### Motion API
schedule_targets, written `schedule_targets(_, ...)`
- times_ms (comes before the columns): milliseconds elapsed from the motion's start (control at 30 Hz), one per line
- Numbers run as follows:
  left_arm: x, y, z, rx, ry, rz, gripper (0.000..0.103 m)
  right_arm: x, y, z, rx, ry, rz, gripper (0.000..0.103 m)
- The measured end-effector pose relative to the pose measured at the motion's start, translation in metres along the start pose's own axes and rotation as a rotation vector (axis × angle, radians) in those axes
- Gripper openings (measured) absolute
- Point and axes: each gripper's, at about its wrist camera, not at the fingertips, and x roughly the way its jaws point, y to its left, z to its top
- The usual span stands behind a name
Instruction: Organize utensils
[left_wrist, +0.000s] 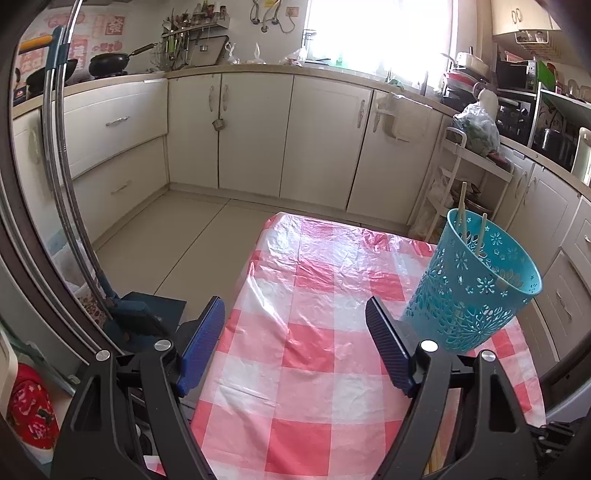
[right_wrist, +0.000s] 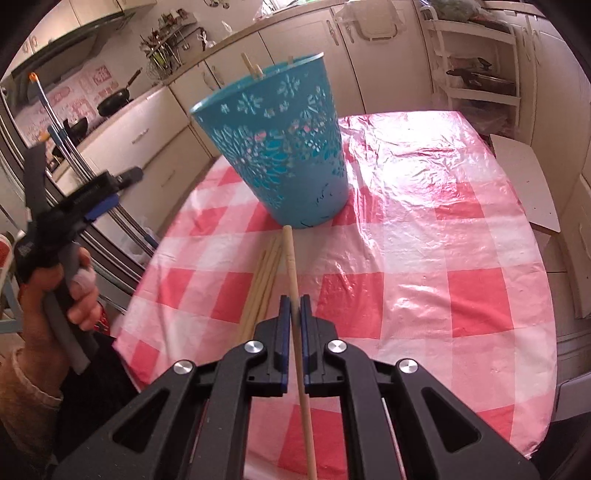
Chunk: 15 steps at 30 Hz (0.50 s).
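Note:
A teal perforated basket (right_wrist: 280, 147) stands on the pink checked tablecloth (right_wrist: 424, 236) with chopsticks (right_wrist: 251, 68) poking out of its top. It also shows in the left wrist view (left_wrist: 472, 288), with chopsticks (left_wrist: 461, 206) inside. My right gripper (right_wrist: 294, 308) is shut on one wooden chopstick (right_wrist: 291, 266), lifted above the table and pointing toward the basket's base. Several more chopsticks (right_wrist: 264, 280) lie on the cloth just left of it. My left gripper (left_wrist: 295, 325) is open and empty over the table's left side, seen hand-held in the right wrist view (right_wrist: 107, 195).
The tablecloth (left_wrist: 295, 369) covers a small table in a kitchen. Cabinets (left_wrist: 258, 129) line the far walls, a white trolley (left_wrist: 461, 177) stands behind the basket, and a mop with a metal pole (left_wrist: 62, 184) leans at the left.

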Motion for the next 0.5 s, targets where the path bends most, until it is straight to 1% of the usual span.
schedule_targets(133, 0.001, 0.000, -0.001, -0.008, 0.006, -0.002, 0.075, -0.034, 0.008, 0.024, 0.054, -0.091, 0.117, 0.006)
schedule_targets(267, 0.000, -0.002, -0.003, 0.003, 0.006, -0.003, 0.075, -0.067, 0.027, 0.081, 0.038, -0.241, 0.199, 0.006)
schedule_targets(400, 0.002, -0.003, -0.002, 0.003, 0.010, -0.009, 0.075, -0.086, 0.048, 0.140, 0.003, -0.367, 0.237, 0.006)
schedule_targets(500, 0.003, -0.001, -0.001, -0.013, 0.011, -0.016, 0.075, -0.087, 0.059, 0.177, -0.031, -0.451, 0.196, 0.006)
